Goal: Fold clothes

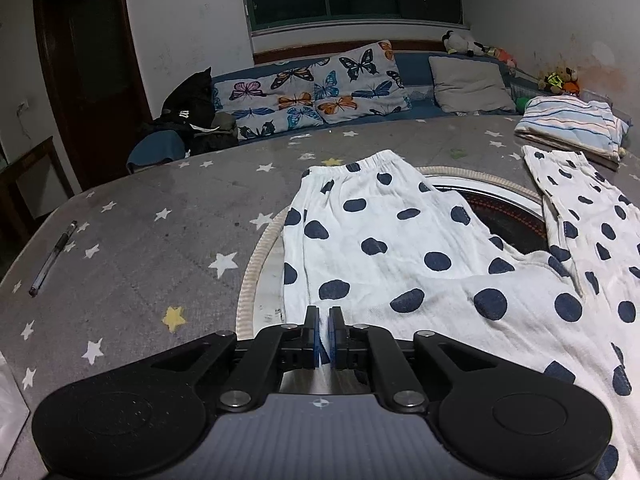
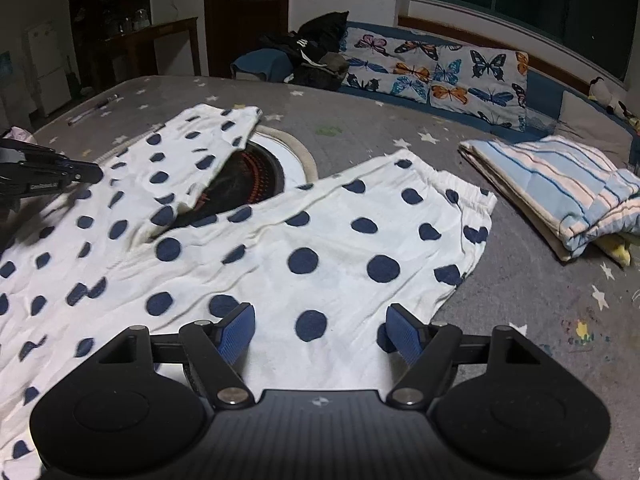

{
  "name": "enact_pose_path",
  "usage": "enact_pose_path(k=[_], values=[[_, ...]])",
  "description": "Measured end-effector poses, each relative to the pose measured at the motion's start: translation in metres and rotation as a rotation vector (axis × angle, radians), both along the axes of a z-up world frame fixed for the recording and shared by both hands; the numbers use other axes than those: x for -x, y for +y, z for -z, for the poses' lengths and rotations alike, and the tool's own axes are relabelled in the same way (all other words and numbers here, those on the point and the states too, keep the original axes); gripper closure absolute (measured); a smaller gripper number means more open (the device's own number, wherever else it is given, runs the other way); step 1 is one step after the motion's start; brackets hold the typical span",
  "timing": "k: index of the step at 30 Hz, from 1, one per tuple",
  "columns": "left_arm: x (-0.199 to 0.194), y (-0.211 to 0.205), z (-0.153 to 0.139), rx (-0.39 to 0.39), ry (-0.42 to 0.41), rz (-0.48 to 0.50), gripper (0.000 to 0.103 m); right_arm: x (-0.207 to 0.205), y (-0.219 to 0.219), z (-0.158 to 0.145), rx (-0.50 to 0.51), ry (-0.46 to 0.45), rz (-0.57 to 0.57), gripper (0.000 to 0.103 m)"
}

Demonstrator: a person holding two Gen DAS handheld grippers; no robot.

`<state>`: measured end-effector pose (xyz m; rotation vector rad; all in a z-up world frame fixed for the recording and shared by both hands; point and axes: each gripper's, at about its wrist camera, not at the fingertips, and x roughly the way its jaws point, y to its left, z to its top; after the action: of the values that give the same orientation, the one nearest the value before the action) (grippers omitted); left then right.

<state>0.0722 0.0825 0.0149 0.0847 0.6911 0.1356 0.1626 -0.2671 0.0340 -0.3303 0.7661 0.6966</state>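
White trousers with dark blue dots [image 1: 400, 248] lie spread on the grey star-patterned table, both legs pointing away; they also show in the right wrist view [image 2: 280, 248]. My left gripper [image 1: 325, 320] is shut on the near edge of the left leg, cloth pinched between the blue pads. My right gripper [image 2: 320, 326] is open, its blue pads [image 2: 236, 332] just above the near part of the right leg. The left gripper also shows at the left edge of the right wrist view [image 2: 48, 176].
A round heater inset [image 1: 504, 208] in the table lies partly under the trousers. A folded striped blanket [image 2: 560, 188] lies at the far right. A pen [image 1: 52, 258] lies at the left. A sofa with butterfly cushions [image 1: 312, 88] stands behind the table.
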Motion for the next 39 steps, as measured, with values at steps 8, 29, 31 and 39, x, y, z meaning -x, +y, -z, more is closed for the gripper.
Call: enact_pose_path(k=[8, 29, 31, 39], values=[[0.001, 0.000, -0.001, -0.009, 0.001, 0.003, 0.097, 0.011, 0.010, -0.005, -0.003, -0.009, -0.034, 0.029], [0.006, -0.057, -0.024, 0.117, -0.012, 0.202, 0.096, 0.027, -0.006, -0.003, 0.022, -0.004, -0.006, 0.028], [0.004, -0.071, -0.024, 0.134, -0.001, 0.250, 0.096, 0.029, -0.007, -0.002, 0.020, 0.001, -0.006, 0.028], [-0.006, -0.094, -0.003, 0.096, 0.055, 0.301, 0.096, 0.032, -0.014, 0.005, 0.018, 0.017, 0.001, 0.028]])
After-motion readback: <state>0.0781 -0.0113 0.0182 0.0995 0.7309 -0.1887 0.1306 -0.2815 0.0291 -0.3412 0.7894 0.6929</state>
